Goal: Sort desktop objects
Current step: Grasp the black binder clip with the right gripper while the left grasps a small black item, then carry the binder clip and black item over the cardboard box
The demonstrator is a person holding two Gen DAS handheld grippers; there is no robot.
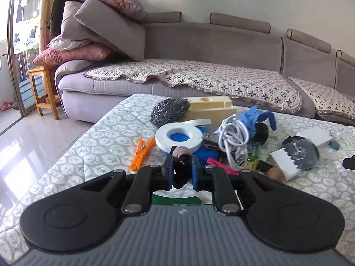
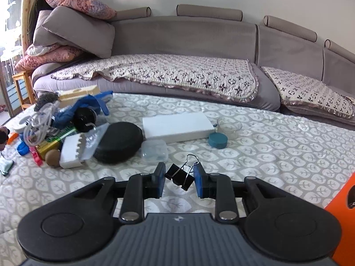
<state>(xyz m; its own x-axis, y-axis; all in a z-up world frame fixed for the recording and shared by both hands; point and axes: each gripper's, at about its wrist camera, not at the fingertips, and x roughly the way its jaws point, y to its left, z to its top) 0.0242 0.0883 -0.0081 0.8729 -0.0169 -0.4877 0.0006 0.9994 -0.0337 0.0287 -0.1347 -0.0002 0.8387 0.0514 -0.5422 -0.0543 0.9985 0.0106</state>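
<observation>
My left gripper [image 1: 182, 161] is shut on a small black object with a pink knitted top [image 1: 180, 153], held just above the leaf-patterned cloth [image 1: 88, 155] in front of the clutter pile. In the right wrist view, my right gripper [image 2: 179, 173] is shut on a black binder clip [image 2: 177, 176]. The clip sits tilted between the blue pads with its wire handles pointing up, lifted slightly off the cloth [image 2: 266, 155].
The pile holds a white tape ring [image 1: 177, 137], orange clothespin [image 1: 142, 153], steel scrubber [image 1: 169, 110], white cable [image 1: 234, 137] and blue glove [image 1: 257, 115]. Nearby lie a black disc [image 2: 118, 141], white foam block [image 2: 177, 126], teal lid [image 2: 218, 140] and clear box [image 2: 154, 150]. A grey sofa [image 2: 199, 35] runs behind.
</observation>
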